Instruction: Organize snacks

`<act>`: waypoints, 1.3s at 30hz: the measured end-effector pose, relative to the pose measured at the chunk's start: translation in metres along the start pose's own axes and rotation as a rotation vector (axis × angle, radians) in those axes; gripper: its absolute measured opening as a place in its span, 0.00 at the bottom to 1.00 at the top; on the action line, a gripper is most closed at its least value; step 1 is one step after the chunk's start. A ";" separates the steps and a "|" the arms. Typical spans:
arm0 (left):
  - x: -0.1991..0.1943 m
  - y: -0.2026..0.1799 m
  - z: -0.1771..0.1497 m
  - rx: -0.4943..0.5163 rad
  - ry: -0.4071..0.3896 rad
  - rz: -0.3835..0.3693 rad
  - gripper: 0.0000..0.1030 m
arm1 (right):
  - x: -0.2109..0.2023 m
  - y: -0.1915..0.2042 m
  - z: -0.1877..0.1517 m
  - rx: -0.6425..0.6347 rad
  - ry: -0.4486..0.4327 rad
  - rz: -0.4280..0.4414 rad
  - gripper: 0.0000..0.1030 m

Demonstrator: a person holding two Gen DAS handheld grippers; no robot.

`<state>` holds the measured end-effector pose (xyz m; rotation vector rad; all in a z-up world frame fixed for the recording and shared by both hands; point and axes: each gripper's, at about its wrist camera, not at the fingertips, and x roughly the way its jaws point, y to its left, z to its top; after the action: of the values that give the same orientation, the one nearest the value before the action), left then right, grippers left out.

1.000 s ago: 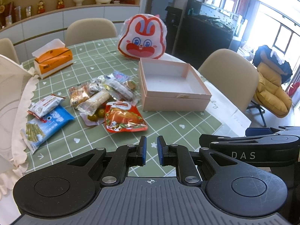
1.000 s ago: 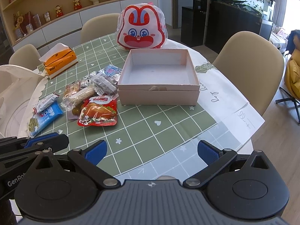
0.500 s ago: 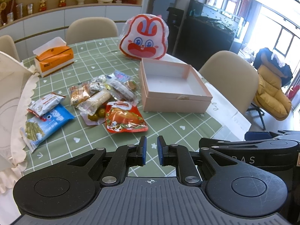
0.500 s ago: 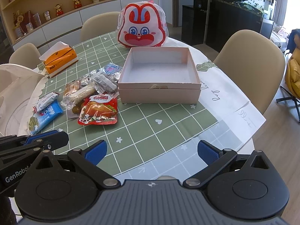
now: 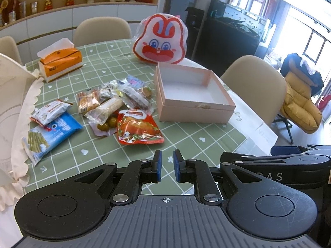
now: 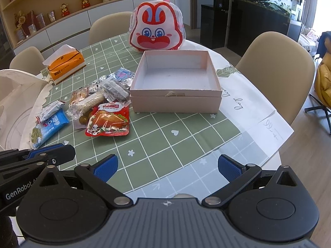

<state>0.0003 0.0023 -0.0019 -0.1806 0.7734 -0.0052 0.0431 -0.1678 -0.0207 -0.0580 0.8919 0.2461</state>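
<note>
progress: basically zero so far, judging by how things lie. Nothing packed yet, the whole job is still ahead.

box (image 6: 175, 82): pink, lid off, totally empty inside. Sits on the surface (image 6: 165, 144) well ahead of both sets of fingers, roughly dead ahead of the right ones and ahead-right of the left ones.

snacks (image 5: 115, 107): one loose heap touching the box's left side, ahead-left of both sets of fingers. Wrappers overlap, so I can't count them.

red pack (image 6: 108, 122): chicken-leg picture on it, nearest of the heap to the fingers, lying flat. Looks like the easy first grab to me.

blue pack (image 5: 51, 134) + white pack (image 5: 49, 111): off on their own, further left of the heap, by the cream cloth (image 5: 22, 107).

left fingers (image 5: 167, 166): nearly pressed together, just a slit between the pads, nothing in it. Hanging above the surface, short of the snacks.

right fingers (image 6: 167, 166): spread wide, empty, also over bare surface, well short of the box.

other stuff: bunny bag (image 6: 156, 31) standing behind the box and a tissue box (image 6: 66, 63) far left. Not sure if the bunny bag counts as a snack to sort, probably not.

left to do: every single pack still has to go from the surface into the box. I'd guess the heap first, then the two strays on the left.
</note>
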 end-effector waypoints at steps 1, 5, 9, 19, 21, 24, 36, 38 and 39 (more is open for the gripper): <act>0.000 0.000 0.000 0.000 0.000 0.000 0.16 | 0.000 0.000 0.000 0.000 0.000 0.000 1.00; 0.001 0.000 -0.001 -0.001 0.001 -0.001 0.16 | 0.001 0.000 -0.001 0.000 0.003 -0.003 1.00; 0.004 0.002 -0.003 -0.004 0.002 0.000 0.16 | 0.003 0.000 -0.001 -0.002 0.008 -0.006 1.00; 0.008 0.006 -0.001 -0.017 0.012 -0.003 0.16 | 0.008 0.002 0.001 -0.007 0.018 -0.014 1.00; 0.008 0.006 -0.001 -0.019 0.013 -0.003 0.16 | 0.009 0.002 0.001 -0.008 0.012 -0.012 1.00; 0.011 0.010 -0.001 -0.022 0.016 -0.002 0.16 | 0.010 0.001 0.002 -0.009 -0.015 -0.003 1.00; 0.071 0.102 0.017 -0.152 0.103 -0.041 0.16 | 0.065 0.019 -0.003 -0.077 0.064 -0.002 1.00; 0.081 0.129 0.027 -0.199 0.133 0.050 0.16 | 0.073 0.029 -0.003 -0.112 0.064 -0.006 1.00; 0.082 0.143 0.031 -0.210 0.113 0.045 0.16 | 0.077 0.033 -0.002 -0.125 0.063 -0.006 1.00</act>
<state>0.0715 0.1425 -0.0606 -0.3647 0.8909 0.1100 0.0800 -0.1216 -0.0795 -0.1850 0.9384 0.2955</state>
